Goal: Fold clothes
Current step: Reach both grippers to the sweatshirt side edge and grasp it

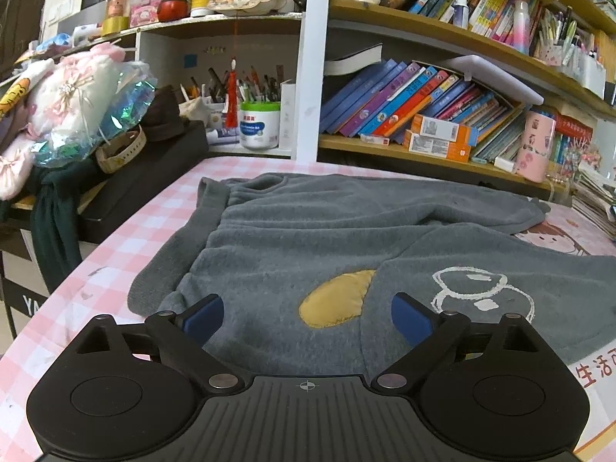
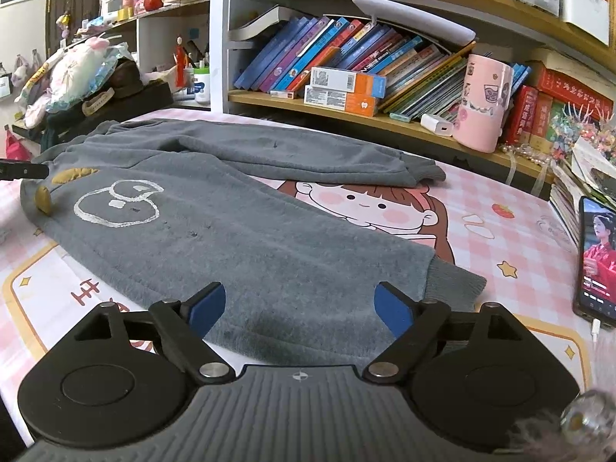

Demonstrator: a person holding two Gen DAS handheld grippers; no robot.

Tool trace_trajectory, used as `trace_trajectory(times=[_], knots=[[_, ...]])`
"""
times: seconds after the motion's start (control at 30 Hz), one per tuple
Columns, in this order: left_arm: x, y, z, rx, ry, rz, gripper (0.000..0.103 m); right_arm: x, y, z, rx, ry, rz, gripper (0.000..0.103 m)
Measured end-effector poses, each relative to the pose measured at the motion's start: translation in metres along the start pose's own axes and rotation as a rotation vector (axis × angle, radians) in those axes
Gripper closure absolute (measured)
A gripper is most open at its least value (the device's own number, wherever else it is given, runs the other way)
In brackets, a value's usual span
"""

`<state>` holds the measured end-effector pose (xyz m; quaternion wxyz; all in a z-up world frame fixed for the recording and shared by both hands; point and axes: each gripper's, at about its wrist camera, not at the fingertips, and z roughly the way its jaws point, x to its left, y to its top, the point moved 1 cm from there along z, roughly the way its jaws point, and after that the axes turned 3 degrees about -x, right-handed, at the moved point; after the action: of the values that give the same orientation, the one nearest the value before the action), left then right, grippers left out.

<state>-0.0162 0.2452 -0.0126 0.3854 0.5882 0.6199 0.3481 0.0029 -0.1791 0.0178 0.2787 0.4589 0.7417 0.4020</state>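
Note:
A pair of grey fleece trousers (image 1: 346,231) lies spread on the pink checked table mat (image 1: 115,254). They carry a yellow patch (image 1: 335,300) and a white outline drawing (image 1: 477,292). My left gripper (image 1: 308,319) is open and empty, just above the waist end near the yellow patch. In the right wrist view the trousers (image 2: 250,231) have two legs running right, each ending in a ribbed cuff (image 2: 454,288). My right gripper (image 2: 300,308) is open and empty, low over the near leg close to its cuff. The left gripper's tip (image 2: 23,171) shows at the far left.
A phone (image 2: 596,258) with a lit screen lies at the right on the mat. A pink mug (image 2: 481,104), boxes and books fill the shelf behind. Plush toys and a black box (image 1: 127,188) stand at the left. The mat (image 2: 500,208) shows a cartoon girl.

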Motion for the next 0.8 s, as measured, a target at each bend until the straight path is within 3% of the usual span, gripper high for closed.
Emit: trace_trajectory(times=[0.4,0.7,0.8], knots=[[0.0,0.014,0.021,0.006,-0.004,0.044,0.003,-0.009,0.029,0.029,-0.001,0.013,-0.048,0.017],[0.0,0.045,0.054,0.039,-0.002,0.176,0.003,-0.055,0.086,0.085,0.071,0.003,-0.033,0.017],[0.004,0.058,0.066,0.02,-0.023,0.172,0.003,-0.07,0.101,0.102,0.08,0.0,-0.008,0.017]])
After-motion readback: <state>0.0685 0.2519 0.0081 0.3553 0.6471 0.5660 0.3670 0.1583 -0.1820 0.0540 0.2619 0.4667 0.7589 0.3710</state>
